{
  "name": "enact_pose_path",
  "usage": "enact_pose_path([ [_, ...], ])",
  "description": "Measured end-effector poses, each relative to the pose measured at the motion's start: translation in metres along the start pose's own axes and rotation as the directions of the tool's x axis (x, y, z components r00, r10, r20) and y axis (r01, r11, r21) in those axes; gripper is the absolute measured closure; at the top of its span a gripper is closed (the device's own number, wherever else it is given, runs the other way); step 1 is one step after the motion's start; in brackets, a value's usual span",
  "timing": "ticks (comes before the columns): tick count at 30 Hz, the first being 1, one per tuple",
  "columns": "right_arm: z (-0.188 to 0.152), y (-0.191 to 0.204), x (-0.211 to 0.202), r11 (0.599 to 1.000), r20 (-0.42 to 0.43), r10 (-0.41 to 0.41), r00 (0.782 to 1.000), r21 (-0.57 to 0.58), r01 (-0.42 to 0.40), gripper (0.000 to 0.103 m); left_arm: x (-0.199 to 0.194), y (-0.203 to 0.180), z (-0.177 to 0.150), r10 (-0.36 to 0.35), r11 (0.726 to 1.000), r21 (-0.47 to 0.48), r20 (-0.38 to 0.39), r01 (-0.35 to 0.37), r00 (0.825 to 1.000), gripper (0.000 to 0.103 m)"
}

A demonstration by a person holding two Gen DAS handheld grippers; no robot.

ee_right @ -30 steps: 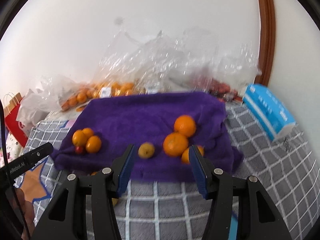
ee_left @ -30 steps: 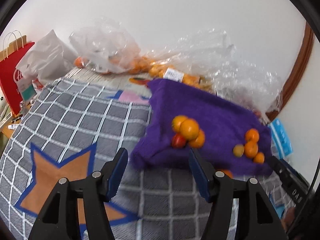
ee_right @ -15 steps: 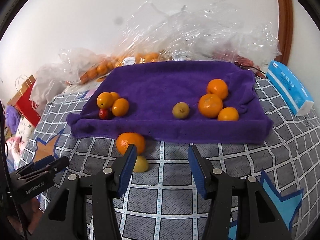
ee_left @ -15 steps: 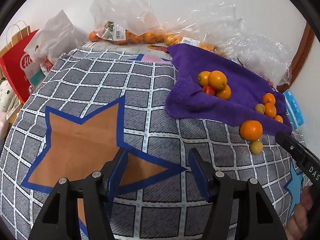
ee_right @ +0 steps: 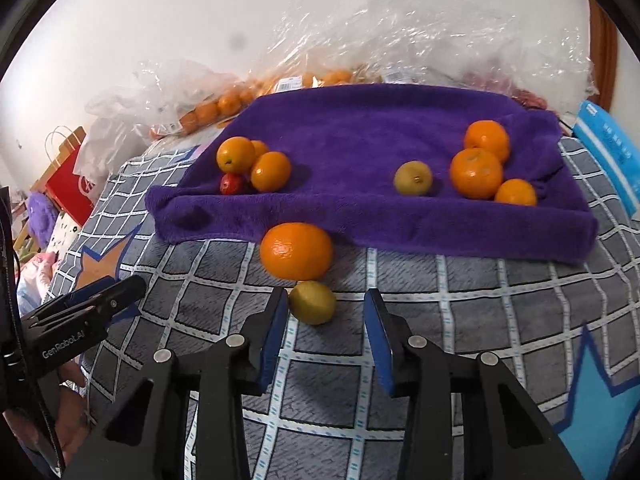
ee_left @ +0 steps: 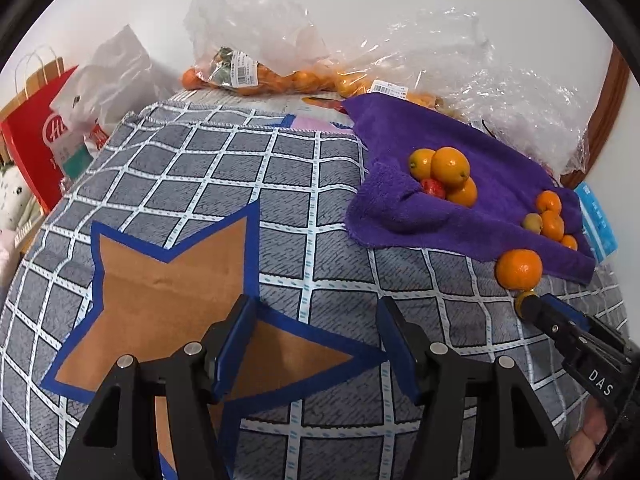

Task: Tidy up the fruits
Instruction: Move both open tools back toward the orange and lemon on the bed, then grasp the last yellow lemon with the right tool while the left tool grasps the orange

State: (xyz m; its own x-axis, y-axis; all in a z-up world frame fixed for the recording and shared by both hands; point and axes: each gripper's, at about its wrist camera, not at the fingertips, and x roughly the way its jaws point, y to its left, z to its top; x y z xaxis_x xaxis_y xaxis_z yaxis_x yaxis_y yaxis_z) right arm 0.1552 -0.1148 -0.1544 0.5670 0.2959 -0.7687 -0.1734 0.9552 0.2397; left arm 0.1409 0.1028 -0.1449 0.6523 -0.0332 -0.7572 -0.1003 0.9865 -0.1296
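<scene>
Yellow fruit: lying on the grey checked cloth, touching the loose orange.
Right gripper: jaws closing in, not yet pinching it.
Left gripper: hovering half-open, empty.
Risk: fruit is squirting sideways if nudged off-centre.

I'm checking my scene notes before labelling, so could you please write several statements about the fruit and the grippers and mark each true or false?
1. A large orange lies on the checked cover, off the purple towel. True.
2. The right gripper is clamped on the large orange. False: its jaws, which have just been closing, press on nothing; the small yellow fruit sits just ahead of its left finger.
3. The left gripper holds a fruit. False: it is open above the orange star.
4. A small red fruit lies beside the left cluster of oranges on the towel. True.
</scene>
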Motion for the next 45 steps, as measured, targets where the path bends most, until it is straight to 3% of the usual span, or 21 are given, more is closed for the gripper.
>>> enact_pose_path([
  [5, 0.0, 0.009, 0.008, 0.999, -0.015, -0.022, 1.0, -0.043, 0.021, 0.063, 0.001, -0.002, -0.001, 0.008, 1.0, 0.008, 0.013, -0.008, 1.0, 0.041],
  [9, -0.003, 0.012, 0.007, 0.998, -0.004, -0.028, 1.0, -0.063, 0.027, 0.076, 0.001, -0.004, -0.001, 0.015, 1.0, 0.026, 0.014, -0.015, 1.0, 0.041],
  [13, -0.004, 0.018, 0.008, 0.993, 0.007, -0.061, 0.998, -0.097, 0.061, 0.076, 0.001, -0.003, -0.001, 0.01, 1.0, 0.016, 0.017, -0.011, 1.0, 0.041],
  [20, -0.004, 0.011, 0.008, 0.998, 0.008, -0.035, 0.999, -0.058, 0.035, 0.076, 0.001, -0.003, -0.001, 0.012, 1.0, 0.01, 0.019, -0.012, 1.0, 0.041],
  [28, -0.004, 0.016, 0.008, 0.995, 0.008, -0.063, 0.998, -0.078, 0.064, 0.076, -0.001, 0.001, -0.001, -0.021, 1.0, -0.015, 0.027, 0.022, 0.999, 0.041],
  [31, -0.004, 0.02, 0.009, 0.992, 0.006, -0.079, 0.997, -0.098, 0.079, 0.077, -0.001, -0.002, -0.001, -0.008, 1.0, 0.01, 0.021, 0.008, 1.0, 0.041],
  [34, -0.005, 0.023, 0.007, 0.988, 0.014, -0.096, 0.995, -0.123, 0.097, 0.077, -0.004, -0.003, -0.002, -0.037, 0.999, 0.026, 0.012, 0.037, 0.999, 0.042],
  [40, -0.01, 0.01, -0.008, 0.992, 0.045, -0.079, 0.996, -0.092, 0.083, 0.077, -0.014, -0.008, -0.01, -0.044, 0.999, 0.029, -0.004, 0.044, 0.999, 0.042],
  [45, -0.016, -0.014, -0.023, 0.99, 0.075, -0.12, 0.99, -0.061, 0.124, 0.077, -0.023, -0.025, -0.011, -0.063, 0.996, 0.067, -0.018, 0.064, 0.998, 0.042],
])
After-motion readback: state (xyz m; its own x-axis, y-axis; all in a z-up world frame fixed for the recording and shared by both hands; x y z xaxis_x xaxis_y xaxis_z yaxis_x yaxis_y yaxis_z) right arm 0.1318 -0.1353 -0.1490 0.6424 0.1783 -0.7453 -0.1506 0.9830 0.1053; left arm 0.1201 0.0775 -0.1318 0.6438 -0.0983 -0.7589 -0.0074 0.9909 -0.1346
